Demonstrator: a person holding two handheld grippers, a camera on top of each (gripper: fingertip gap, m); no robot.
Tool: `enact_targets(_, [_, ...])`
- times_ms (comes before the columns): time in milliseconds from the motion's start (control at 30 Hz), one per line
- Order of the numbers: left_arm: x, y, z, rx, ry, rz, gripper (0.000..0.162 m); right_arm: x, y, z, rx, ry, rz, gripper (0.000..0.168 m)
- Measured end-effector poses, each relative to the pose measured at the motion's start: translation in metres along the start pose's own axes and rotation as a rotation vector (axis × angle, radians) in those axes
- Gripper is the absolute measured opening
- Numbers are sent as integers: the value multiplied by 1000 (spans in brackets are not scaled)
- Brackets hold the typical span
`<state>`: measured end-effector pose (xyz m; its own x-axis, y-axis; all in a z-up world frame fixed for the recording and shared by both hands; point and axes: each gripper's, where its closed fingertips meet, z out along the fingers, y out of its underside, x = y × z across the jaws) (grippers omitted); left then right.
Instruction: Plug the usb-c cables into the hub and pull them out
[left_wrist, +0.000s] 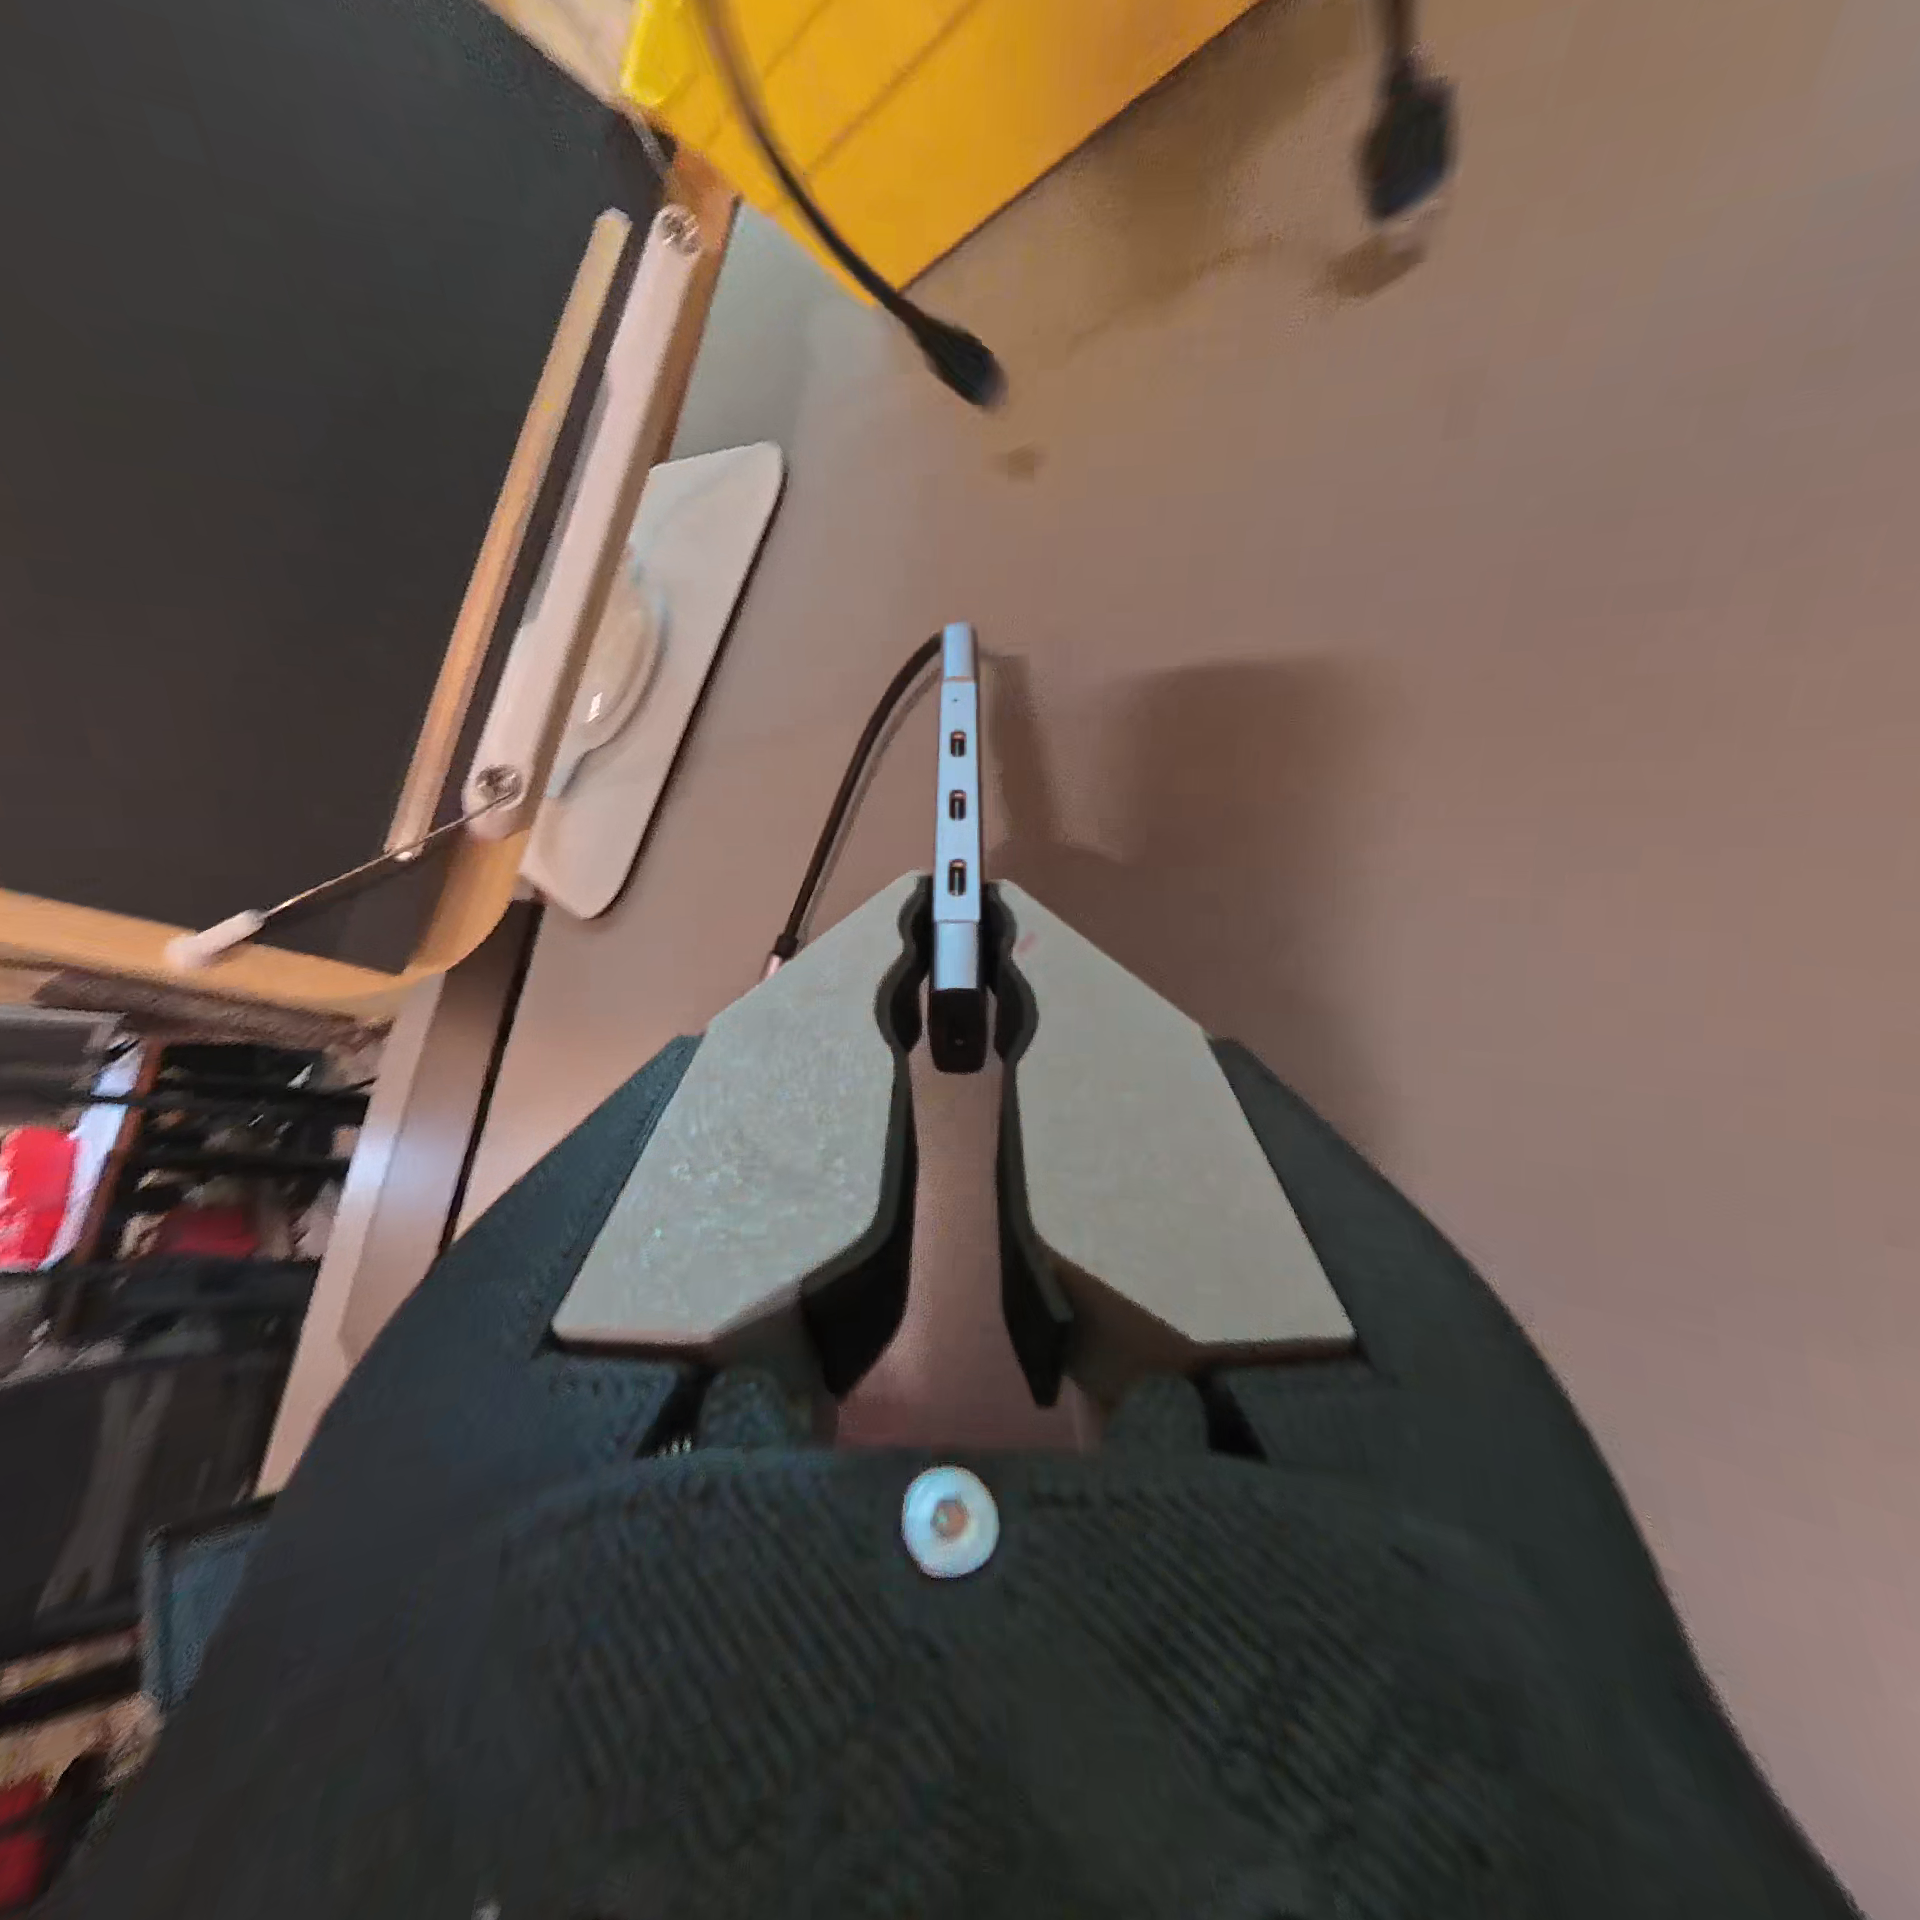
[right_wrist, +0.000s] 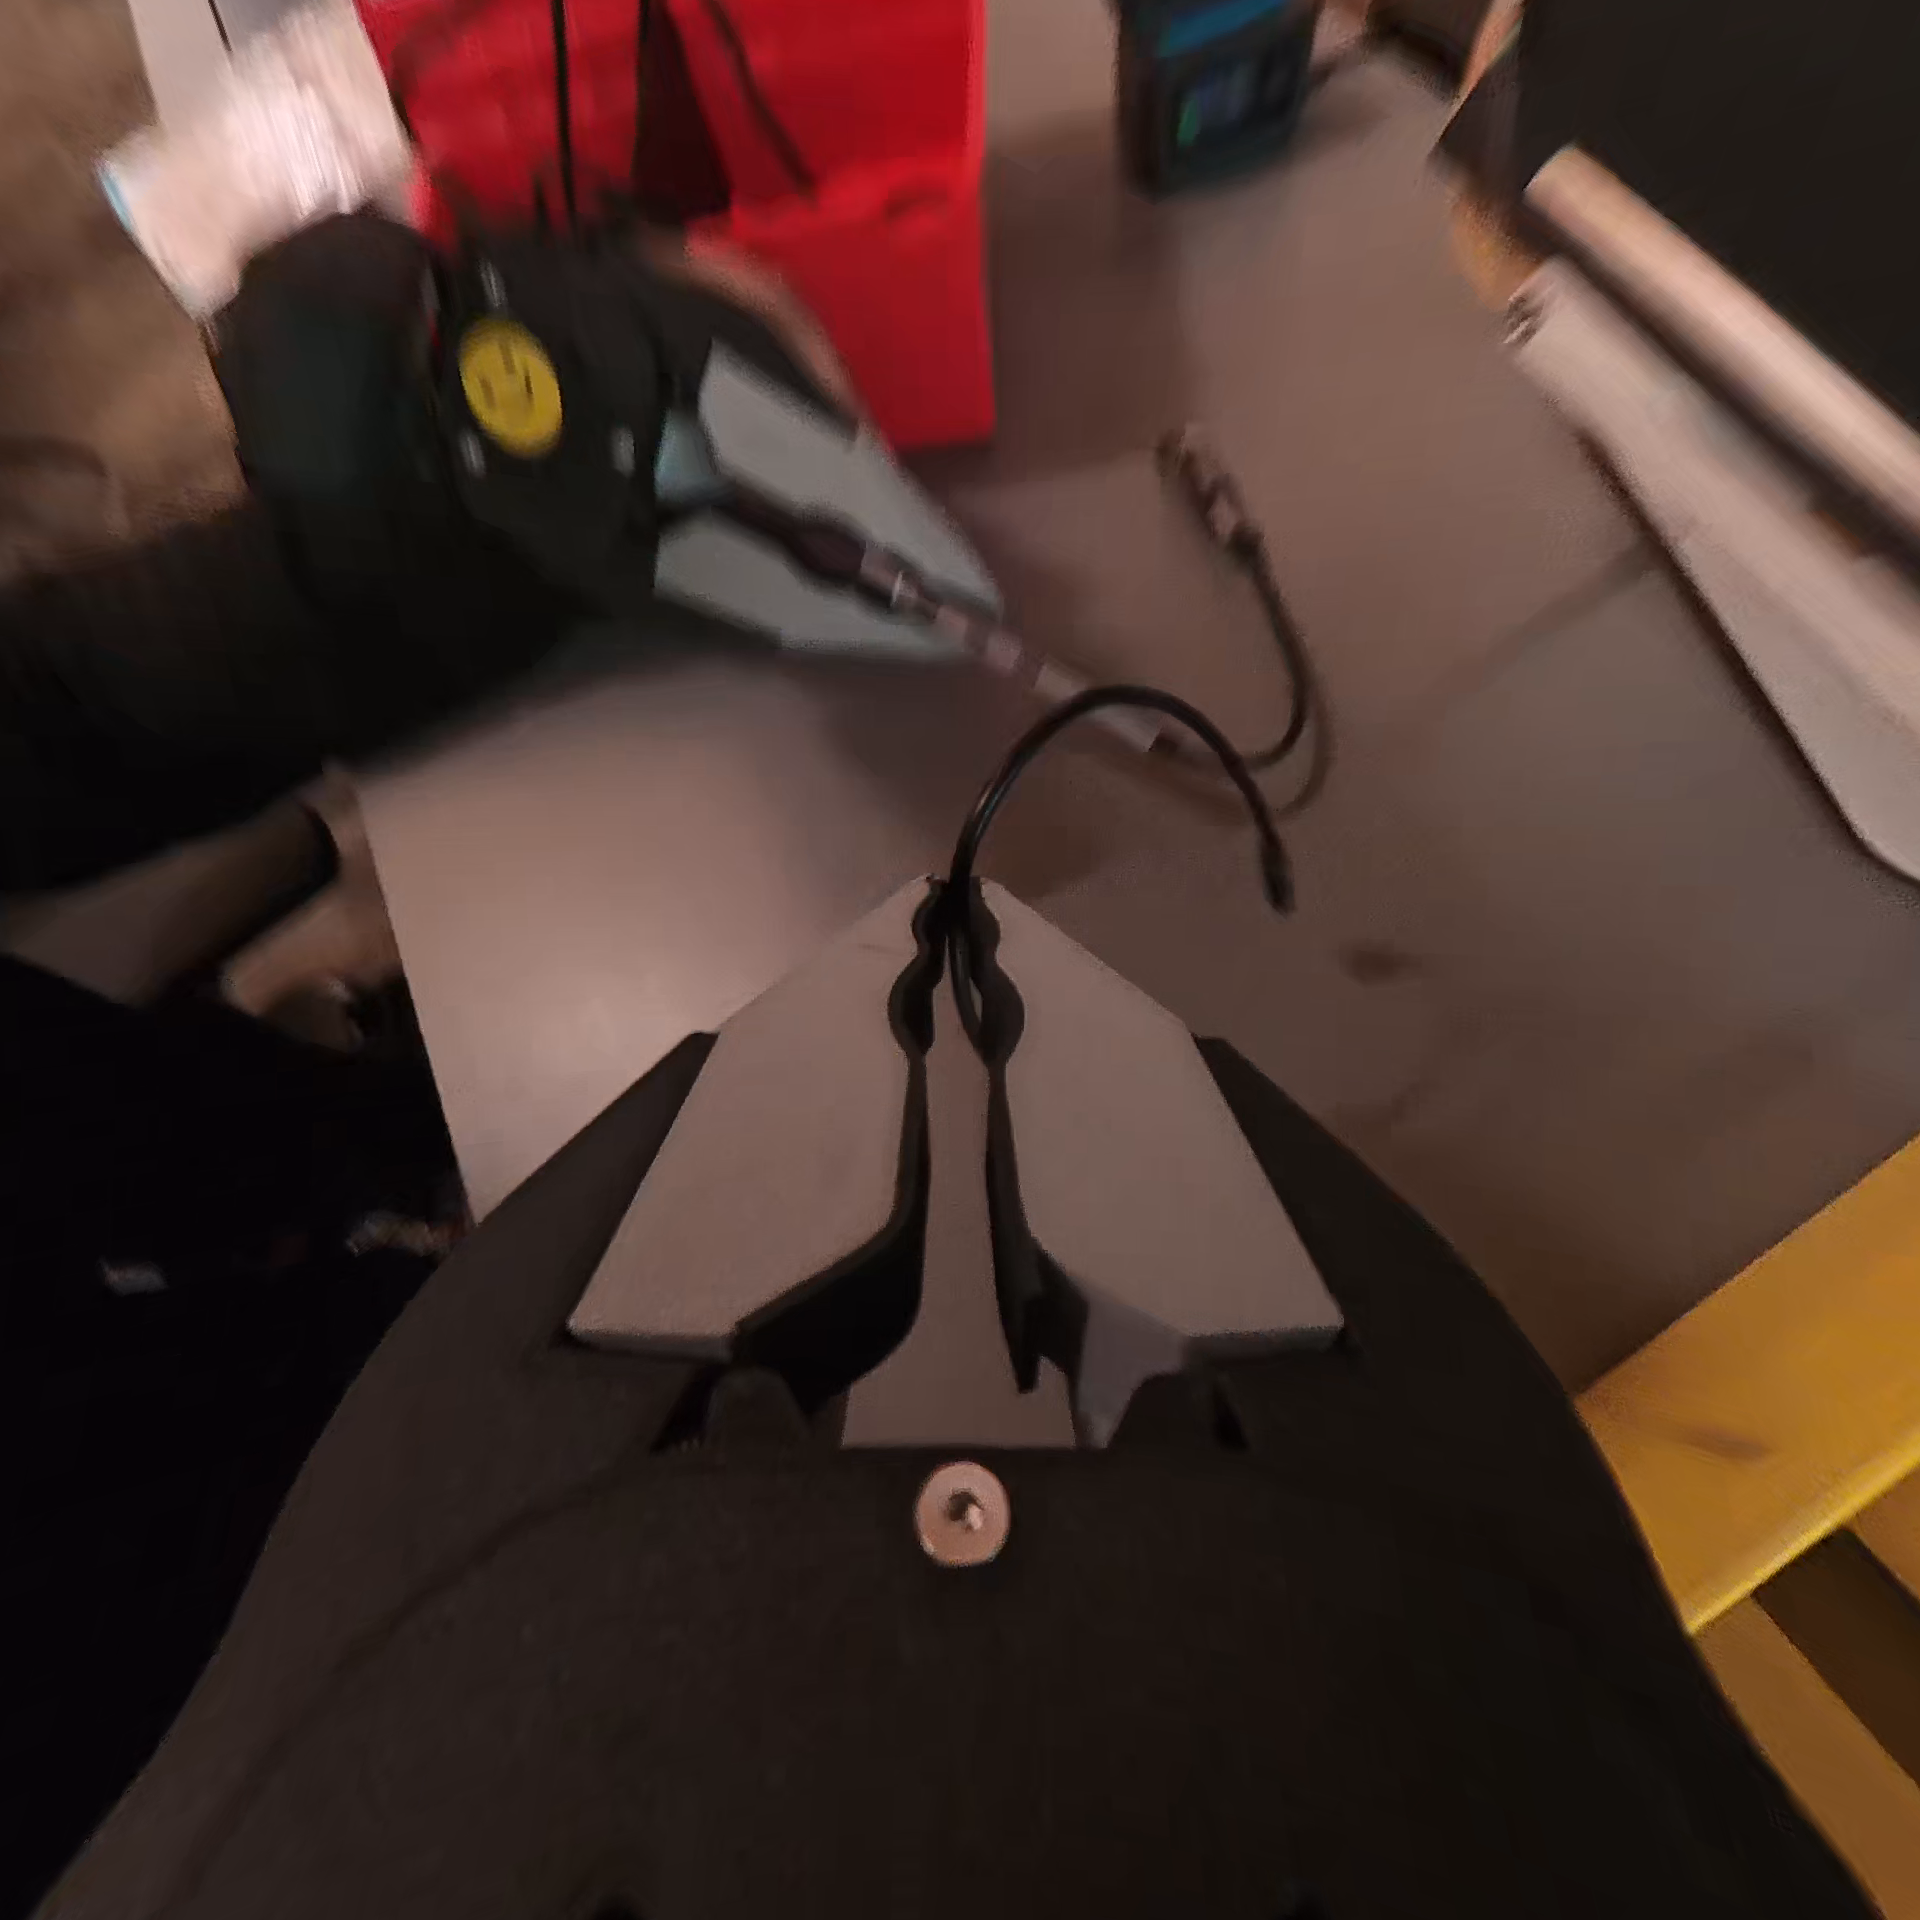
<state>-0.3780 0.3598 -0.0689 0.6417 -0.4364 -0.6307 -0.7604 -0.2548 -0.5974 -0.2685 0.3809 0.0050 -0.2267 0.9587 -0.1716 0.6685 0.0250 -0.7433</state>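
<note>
My left gripper (left_wrist: 958, 896) is shut on the near end of a grey USB-C hub (left_wrist: 956, 790). The hub is held on edge above the brown table (left_wrist: 1455, 935), with three empty ports facing me. The hub's own black lead (left_wrist: 847, 800) curves off to the left. My right gripper (right_wrist: 954, 896) is shut on a thin black USB-C cable (right_wrist: 1122, 712) that arches forward, its plug end (right_wrist: 1280, 883) hanging free. The left gripper (right_wrist: 831, 540) with the hub (right_wrist: 1013, 655) shows blurred beyond it. Two black plugs (left_wrist: 961, 364) (left_wrist: 1408, 145) hang blurred at the far side.
A monitor's pale stand base (left_wrist: 665, 665) and dark screen (left_wrist: 260, 416) lie at the left. A yellow wooden piece (left_wrist: 935, 114) sits at the far edge of the table. A red bag (right_wrist: 831, 156) and a dark device (right_wrist: 1216, 94) stand behind the table in the right wrist view. My right fingertips sit around 15 cm from my left ones. The dark device (right_wrist: 1216, 94) is closer to my left gripper, around 30 cm from its tips; the right tips are 40 cm off.
</note>
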Motion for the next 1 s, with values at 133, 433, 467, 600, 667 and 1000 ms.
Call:
enact_targets(133, [-14,8,2,-66,-99,32,7,-7,56,25,-245,44,-132,0])
enact_targets(433, [-19,3,0,-50,-141,45,7,-23,123,31,-498,100,-128,5])
enact_targets(467, [-18,3,1,-53,-138,46,7,-21,117,28,-459,117,-94,7])
enact_targets(600, [-14,1,2,-56,-128,57,7,3,97,30,-297,237,124,22])
enact_targets(667, [-16,0,1,-52,-136,54,7,21,100,39,-278,301,188,32])
enact_targets(1000, [-31,5,-2,-75,-173,-79,7,81,101,52,-190,446,379,51])
